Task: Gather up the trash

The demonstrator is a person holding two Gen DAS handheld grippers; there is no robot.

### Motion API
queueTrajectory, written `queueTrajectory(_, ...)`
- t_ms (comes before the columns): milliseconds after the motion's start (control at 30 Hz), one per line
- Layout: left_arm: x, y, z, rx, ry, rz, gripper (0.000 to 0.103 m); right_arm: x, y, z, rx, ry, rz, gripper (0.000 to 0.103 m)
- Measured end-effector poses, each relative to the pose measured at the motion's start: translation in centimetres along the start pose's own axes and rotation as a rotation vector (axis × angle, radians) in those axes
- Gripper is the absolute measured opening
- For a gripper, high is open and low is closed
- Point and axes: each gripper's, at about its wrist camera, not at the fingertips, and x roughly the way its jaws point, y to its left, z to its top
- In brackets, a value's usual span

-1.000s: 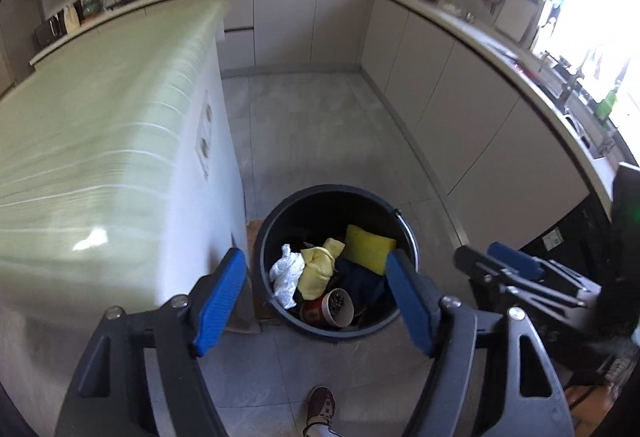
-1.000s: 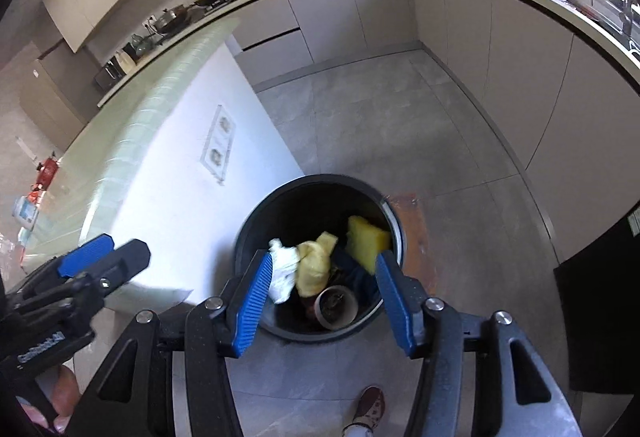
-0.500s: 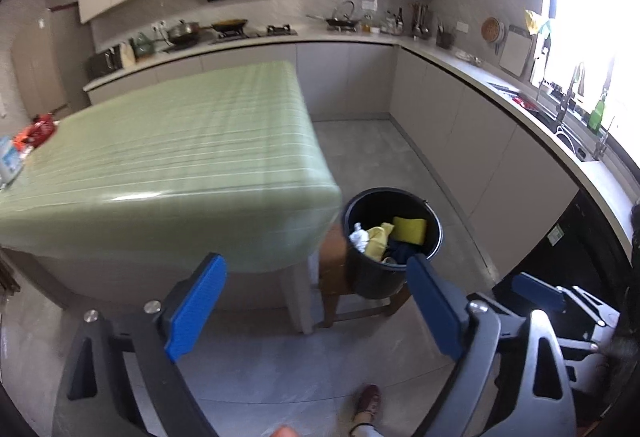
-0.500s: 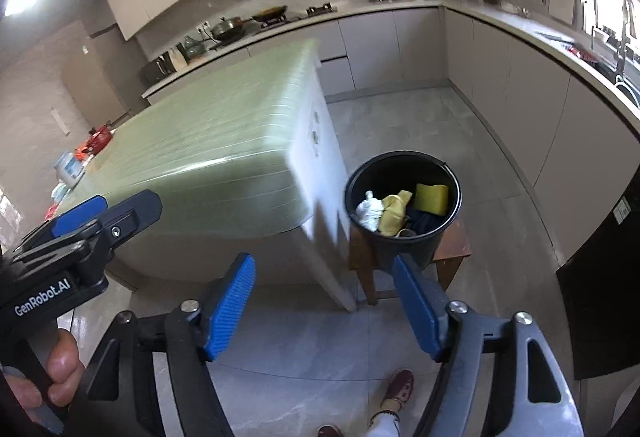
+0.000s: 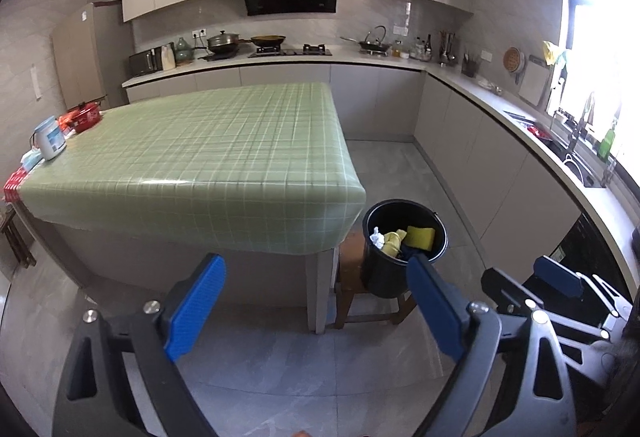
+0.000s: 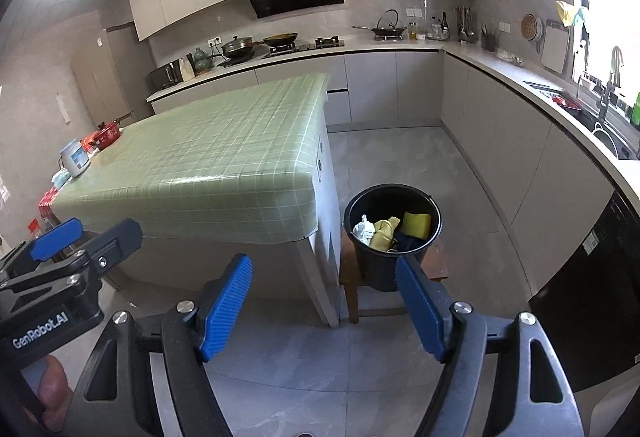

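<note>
A black bucket (image 5: 384,277) (image 6: 374,269) stands on a low wooden stool (image 5: 352,301) beside the table's corner. Inside lie a yellow sponge (image 5: 421,237) (image 6: 416,223), a yellow cloth (image 6: 382,233), white crumpled paper (image 6: 362,228) and something dark blue. My left gripper (image 5: 314,279) is open and empty, well back from the bucket. My right gripper (image 6: 323,279) is open and empty, also back from it. The right gripper shows at the right edge of the left wrist view (image 5: 556,277), and the left gripper at the left edge of the right wrist view (image 6: 56,239).
A table with a green checked cloth (image 5: 208,161) (image 6: 208,165) fills the left. At its far left end stand a red pot (image 5: 84,117), a white jar (image 5: 50,139) and small items. Kitchen counters (image 5: 500,109) run along the back and right. Grey tiled floor (image 5: 320,369) lies below me.
Both grippers have pulled up and back from directly over the bucket. The bucket now looks small and far, and the whole table and kitchen have come into view.
</note>
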Motion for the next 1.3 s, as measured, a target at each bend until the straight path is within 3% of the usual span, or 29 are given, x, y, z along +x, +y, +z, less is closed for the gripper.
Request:
queueTrajectory(333, -0.8, -1.7, -1.4, -0.01, -0.007, 0.023, 0.093, -1.3, -2.8, -0.3, 0.023, -0.009, 0.015, 0.076)
queueTrajectory(1300, -1.5, -1.8, -1.7, -0.009, 0.001, 0.018, 0.093, -2.3, -2.1, -0.6, 0.031, -0.009, 0.012, 0.077)
